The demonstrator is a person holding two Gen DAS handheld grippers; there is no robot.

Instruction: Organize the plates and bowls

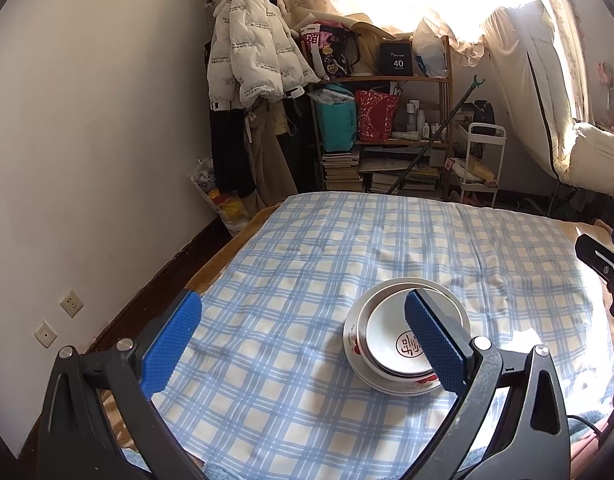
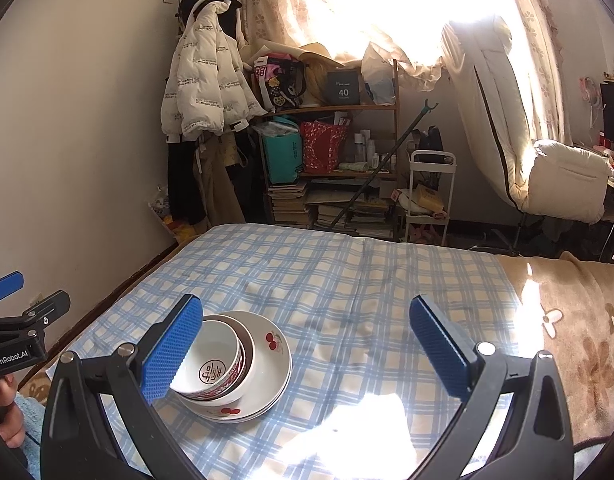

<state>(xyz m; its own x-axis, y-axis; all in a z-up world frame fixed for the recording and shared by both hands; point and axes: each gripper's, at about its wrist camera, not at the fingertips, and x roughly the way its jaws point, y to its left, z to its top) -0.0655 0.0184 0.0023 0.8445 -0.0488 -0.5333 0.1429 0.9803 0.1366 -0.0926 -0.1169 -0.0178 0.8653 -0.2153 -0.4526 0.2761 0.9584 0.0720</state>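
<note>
One stack of dishes sits on the blue checked cloth (image 1: 307,248). Its top is a white bowl (image 1: 391,340) (image 2: 211,364) with a red round mark inside, nested in a second bowl (image 2: 247,354). Beneath lie white plates (image 1: 353,332) (image 2: 273,364) with red cherry prints. My left gripper (image 1: 303,344) is open and holds nothing; its right finger hides part of the stack. My right gripper (image 2: 307,348) is open too, its left finger overlapping the bowl's near side. The stack lies between both grippers, low on the cloth.
The checked cloth (image 2: 367,280) covers a bed over a brown flowered blanket (image 2: 579,320). Bright sun falls on the cloth's near right. Beyond the far edge stand a cluttered wooden shelf (image 1: 387,120), a white cart (image 1: 483,160), hanging coats (image 1: 255,48) and a padded chair (image 2: 563,184).
</note>
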